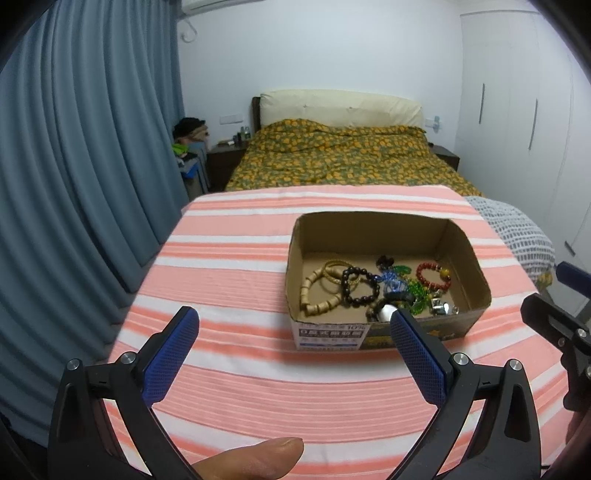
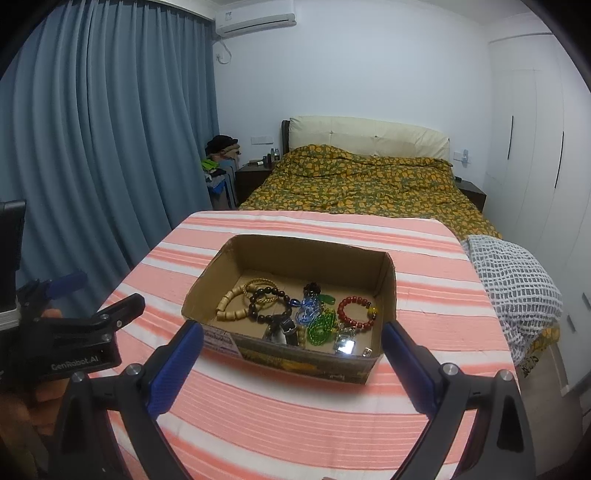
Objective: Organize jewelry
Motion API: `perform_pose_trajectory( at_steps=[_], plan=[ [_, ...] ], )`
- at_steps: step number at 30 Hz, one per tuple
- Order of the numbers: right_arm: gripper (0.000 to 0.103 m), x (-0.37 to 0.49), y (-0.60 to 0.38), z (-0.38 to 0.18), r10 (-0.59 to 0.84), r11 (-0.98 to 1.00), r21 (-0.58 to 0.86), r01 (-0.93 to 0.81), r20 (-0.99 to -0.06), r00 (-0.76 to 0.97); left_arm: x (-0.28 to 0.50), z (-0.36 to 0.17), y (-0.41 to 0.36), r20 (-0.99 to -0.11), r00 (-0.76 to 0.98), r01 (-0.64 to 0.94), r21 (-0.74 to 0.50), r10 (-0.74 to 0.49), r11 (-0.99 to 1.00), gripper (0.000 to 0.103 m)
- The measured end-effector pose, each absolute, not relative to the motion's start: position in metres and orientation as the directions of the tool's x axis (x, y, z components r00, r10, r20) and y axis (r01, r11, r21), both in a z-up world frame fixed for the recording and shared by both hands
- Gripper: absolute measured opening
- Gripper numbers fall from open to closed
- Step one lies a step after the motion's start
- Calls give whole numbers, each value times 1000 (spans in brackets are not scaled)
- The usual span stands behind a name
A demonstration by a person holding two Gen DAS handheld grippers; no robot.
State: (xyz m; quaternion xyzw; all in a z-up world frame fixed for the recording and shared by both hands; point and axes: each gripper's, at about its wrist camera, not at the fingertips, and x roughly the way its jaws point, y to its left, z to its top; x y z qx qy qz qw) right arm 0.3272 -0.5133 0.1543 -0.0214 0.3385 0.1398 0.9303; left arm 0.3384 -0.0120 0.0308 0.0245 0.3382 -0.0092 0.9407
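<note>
Jewelry (image 2: pixel 295 314) lies heaped in an open cardboard box (image 2: pixel 386 280) on a table draped in a pink-and-white striped cloth (image 2: pixel 295 417). Inside sit a pale wooden bead bracelet (image 2: pixel 231 306), a dark bead bracelet (image 2: pixel 269 301), green beads (image 2: pixel 321 328) and a red bead bracelet (image 2: pixel 354 310). The box stands toward the table's right half, well clear of every edge. Bare cloth stretches wide to its left and in front of it.

Beyond the far edge is a bed with a yellow-patterned cover (image 2: pixel 354 184), with blue curtains (image 2: pixel 103 147) on the left.

Only the right wrist view shows the wall air conditioner (image 2: pixel 255 22) fully, and the left gripper's black body at its lower left. Only the left wrist view shows a thumb tip (image 1: pixel 258 458) at the bottom edge.

Left gripper (image 1: pixel 293 325) is spread wide and holds nothing, its right pad overlapping the box's near wall. Right gripper (image 2: pixel 293 336) is likewise spread wide and empty, its blue pads flanking the box's near corners without touching.
</note>
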Motion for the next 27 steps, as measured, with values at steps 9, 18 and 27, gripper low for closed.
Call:
perform_pose_trajectory(
  at_steps=[9,18,27],
  plan=[
    [99,317,-504,160,245,956,32,-292,-638,730,330,38,-10,-629,778,30,27,-6,999,103],
    [99,313,-500,165,247,954,25,-298,-629,737,327,41,-9,-625,781,25,32,0,999,103],
    [99,312,-499,165,243,954,18,-299,-629,738,327,42,-7,-628,778,15,39,13,999,103]
  ],
)
